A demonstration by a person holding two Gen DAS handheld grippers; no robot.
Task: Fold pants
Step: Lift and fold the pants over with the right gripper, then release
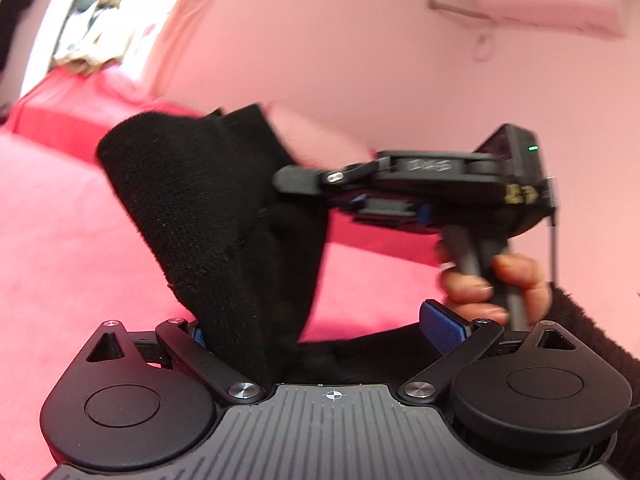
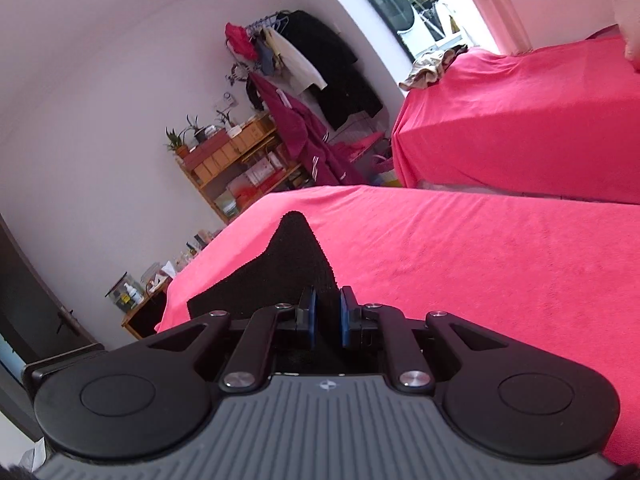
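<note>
The black pants [image 1: 208, 208] hang lifted above the red bed cover [image 1: 60, 248]. My left gripper [image 1: 320, 332] is open with its blue pads wide apart; the cloth drapes over its left finger [image 1: 198, 334]. My right gripper [image 1: 296, 178] enters from the right in the left wrist view, held by a hand, its fingers against the pants. In the right wrist view my right gripper [image 2: 327, 318] is shut on the black pants [image 2: 296, 260], whose pointed corner sticks up past the blue pads.
A second bed with a red cover [image 2: 520, 120] lies beyond. A wooden shelf [image 2: 240, 168] with boxes and plants and a rack of hanging clothes [image 2: 312, 80] stand by the white wall. A small table with bottles [image 2: 140, 300] is at the bed's left.
</note>
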